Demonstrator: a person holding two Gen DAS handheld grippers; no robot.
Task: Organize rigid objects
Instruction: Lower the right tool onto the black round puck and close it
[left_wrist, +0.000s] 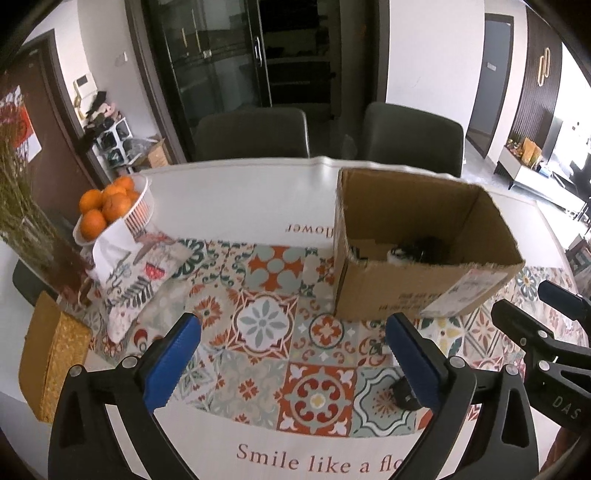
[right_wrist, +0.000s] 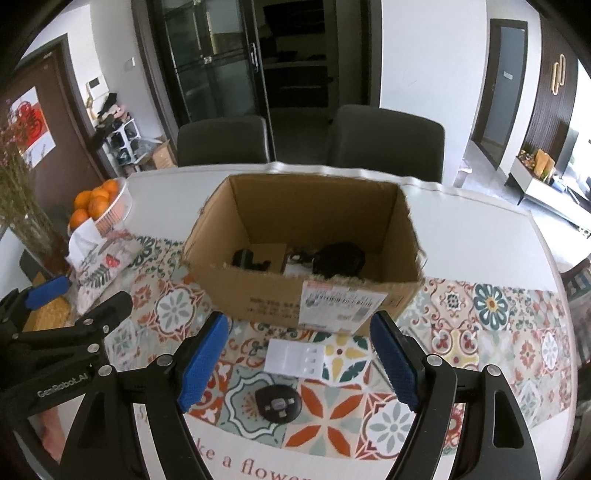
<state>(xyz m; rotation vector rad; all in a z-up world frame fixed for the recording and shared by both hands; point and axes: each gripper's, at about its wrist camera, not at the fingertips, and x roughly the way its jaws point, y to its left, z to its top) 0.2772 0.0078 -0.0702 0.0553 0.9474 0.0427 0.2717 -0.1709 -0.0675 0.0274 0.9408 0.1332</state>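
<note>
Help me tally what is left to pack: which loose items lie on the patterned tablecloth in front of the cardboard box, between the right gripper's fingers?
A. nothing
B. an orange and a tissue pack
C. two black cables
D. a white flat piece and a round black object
D: the right wrist view shows a white flat piece and a round black object lying before the cardboard box.

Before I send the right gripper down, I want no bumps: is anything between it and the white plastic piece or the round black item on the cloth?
Nothing visible. The right gripper is open, the white plastic piece and the round black item lie bare between its fingers, and the cardboard box stands beyond them.
</note>
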